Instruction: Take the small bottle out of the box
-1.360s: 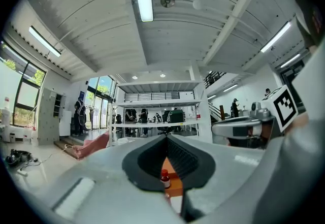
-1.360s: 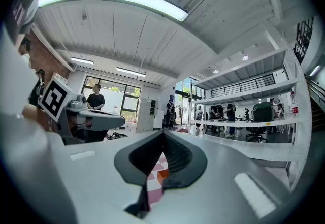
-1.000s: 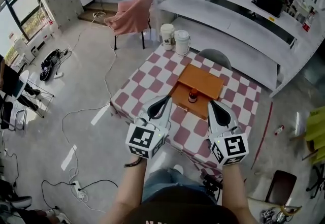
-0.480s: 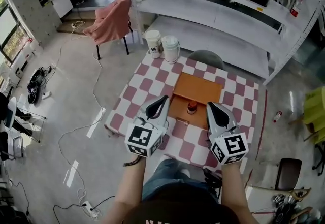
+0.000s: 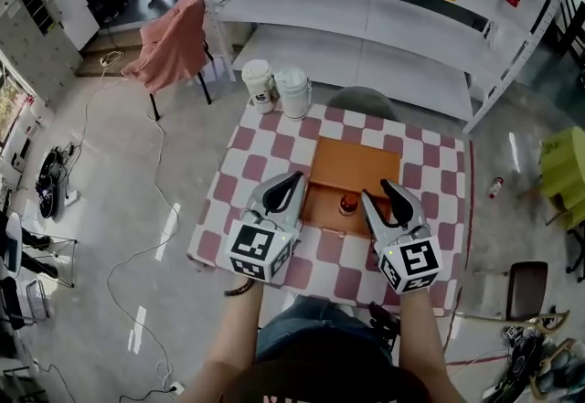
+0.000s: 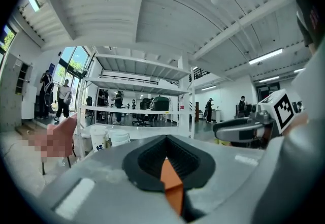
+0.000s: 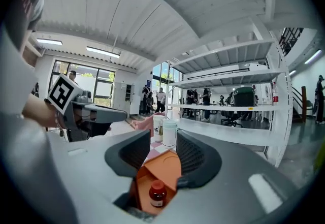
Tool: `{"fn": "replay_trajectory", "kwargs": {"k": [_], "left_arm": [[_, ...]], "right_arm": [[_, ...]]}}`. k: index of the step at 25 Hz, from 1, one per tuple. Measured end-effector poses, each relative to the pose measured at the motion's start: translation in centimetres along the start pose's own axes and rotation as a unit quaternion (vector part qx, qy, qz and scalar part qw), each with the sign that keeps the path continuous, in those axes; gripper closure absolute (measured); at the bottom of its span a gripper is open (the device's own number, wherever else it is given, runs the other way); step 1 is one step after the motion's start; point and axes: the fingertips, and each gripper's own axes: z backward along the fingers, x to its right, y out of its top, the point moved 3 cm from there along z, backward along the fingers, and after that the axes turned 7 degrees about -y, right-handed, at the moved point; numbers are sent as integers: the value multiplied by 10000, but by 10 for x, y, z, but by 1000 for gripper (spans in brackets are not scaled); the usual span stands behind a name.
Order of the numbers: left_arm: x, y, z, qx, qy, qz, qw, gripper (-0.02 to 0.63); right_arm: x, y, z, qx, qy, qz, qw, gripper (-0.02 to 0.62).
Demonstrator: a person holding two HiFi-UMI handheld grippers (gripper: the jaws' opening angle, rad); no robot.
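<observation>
Now the right gripper (image 5: 381,197) is opening its jaws over the near edge of the box (image 5: 355,164), and the small bottle (image 5: 348,204) shows untouched through the gap. The left gripper (image 5: 288,184), squeezed shut and empty, hovers by the box's left edge.

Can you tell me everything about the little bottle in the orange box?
The small bottle is dark reddish-brown, glassy-looking, with a red cap and a pale label low on its body. It stands upright, cap on, inside the open orange box, near the wall closest to the person. Only the box's floor seems to touch it.
</observation>
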Motion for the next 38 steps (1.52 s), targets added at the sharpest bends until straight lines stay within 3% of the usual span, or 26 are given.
{"fn": "replay_trajectory", "kwargs": {"k": [11, 21, 30, 38], "left_arm": [[-20, -40, -20, -295, -238, 204, 9991, 614], [-27, -76, -18, -566, -312, 389, 9972, 614], [-37, -91, -20, -639, -302, 494, 9963, 614], [-37, -92, -21, -605, -318, 512, 9964, 614]], "right_arm": [[-4, -63, -24, -683, -219, -239, 9971, 435], [-11, -124, -40, -1463, -486, -349, 9874, 430], [-15, -145, -53, -1852, -526, -292, 9809, 428], [-14, -149, -56, -1883, -597, -116, 9802, 453]]}}
